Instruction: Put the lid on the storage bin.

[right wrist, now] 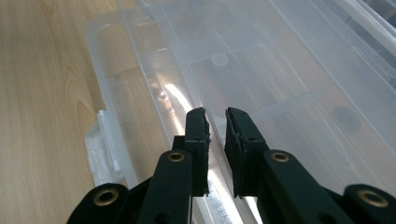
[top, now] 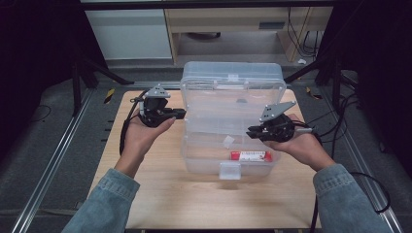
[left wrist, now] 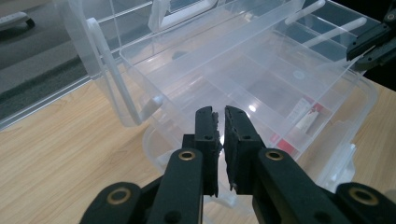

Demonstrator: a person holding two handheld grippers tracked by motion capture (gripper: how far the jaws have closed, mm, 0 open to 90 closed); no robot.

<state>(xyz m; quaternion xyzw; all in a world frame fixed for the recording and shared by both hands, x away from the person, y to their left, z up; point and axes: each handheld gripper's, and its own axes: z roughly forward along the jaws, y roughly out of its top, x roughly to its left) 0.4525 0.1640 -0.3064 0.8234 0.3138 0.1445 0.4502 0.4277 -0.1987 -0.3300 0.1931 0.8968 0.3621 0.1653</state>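
A: Where does the left claw (top: 180, 114) sit?

B: At the left wall of the clear plastic organiser box (top: 194, 145), level with its raised upper tray (top: 233, 104). Its jaws are drawn together to a thin slit, and nothing is between them — in the left gripper view the left claw (left wrist: 219, 123) points over the tray's near corner, with the tray just beyond its tips.

A: And the right claw (top: 252, 132)?

B: On the other side of the box, reaching in over its right edge. Its jaws are nearly together too — in the right gripper view the right claw (right wrist: 215, 122) hangs above the tray's clear rim, and I can't tell whether the tips pinch it.

A: What lies in the box?

B: A red and white flat packet (top: 250, 156) in the bottom compartment, below and in front of the right claw, toward the front wall. The white latch (top: 230, 170) is on that front wall, nearer the person than either claw.

A: The lid?

B: The lid (top: 232, 71) stands open behind the tray, beyond both claws. The box rests on the wooden tabletop (top: 160, 189).
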